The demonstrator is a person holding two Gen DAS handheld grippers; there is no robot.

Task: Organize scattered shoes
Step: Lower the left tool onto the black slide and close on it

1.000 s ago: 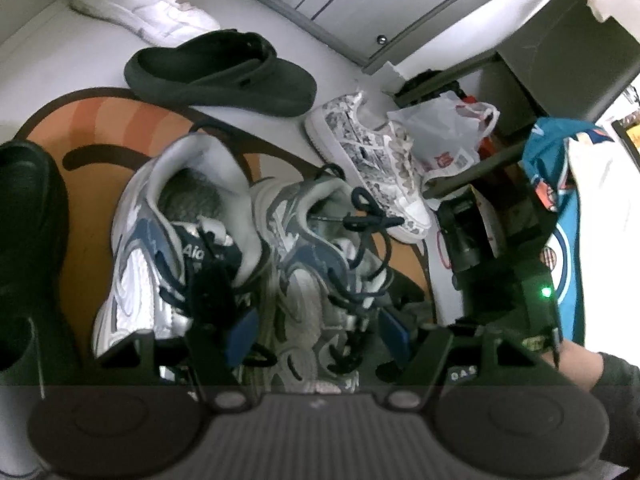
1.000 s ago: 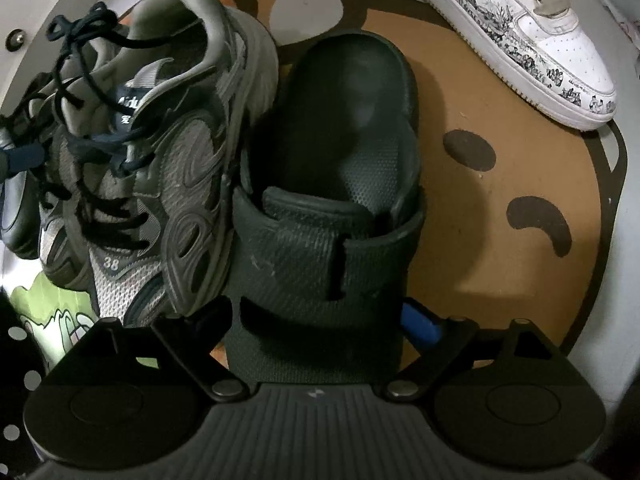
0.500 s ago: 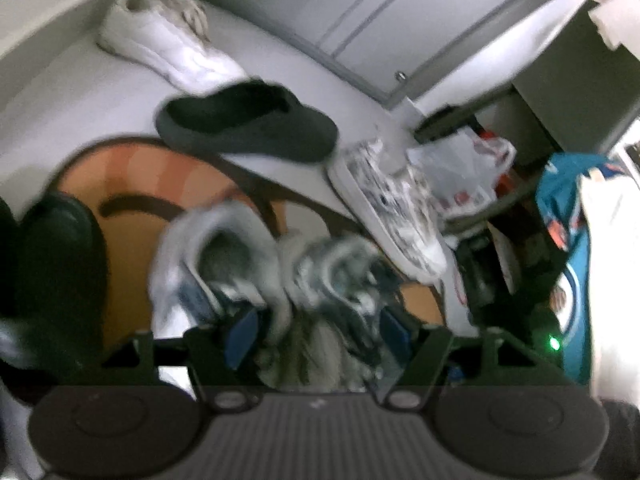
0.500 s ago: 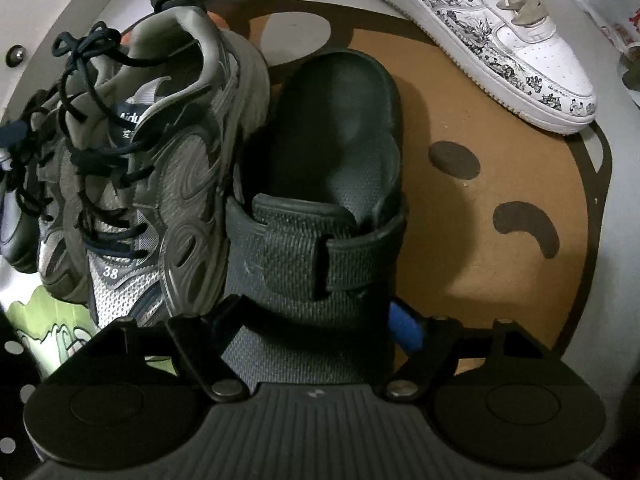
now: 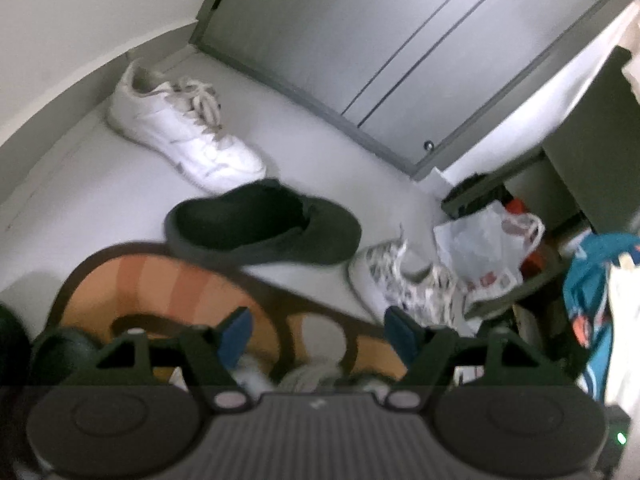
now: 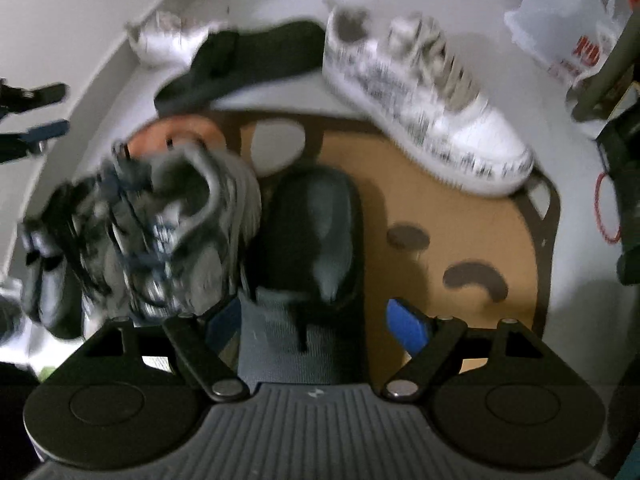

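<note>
Nearest, the right gripper (image 6: 316, 318) has its fingers spreading, a black sandal (image 6: 310, 248) between them on the brown mat (image 6: 472, 216), pads clear of it, grey sneakers (image 6: 160, 236) just beside. The left gripper (image 5: 316, 330) is also spreading, nothing between its fingers. Farther out on the floor (image 5: 80, 168) lie a black clog (image 5: 264, 224), a patterned sneaker (image 6: 424, 100) overlapping the mat's far edge, and a white sneaker (image 5: 180, 128) near the wall.
</note>
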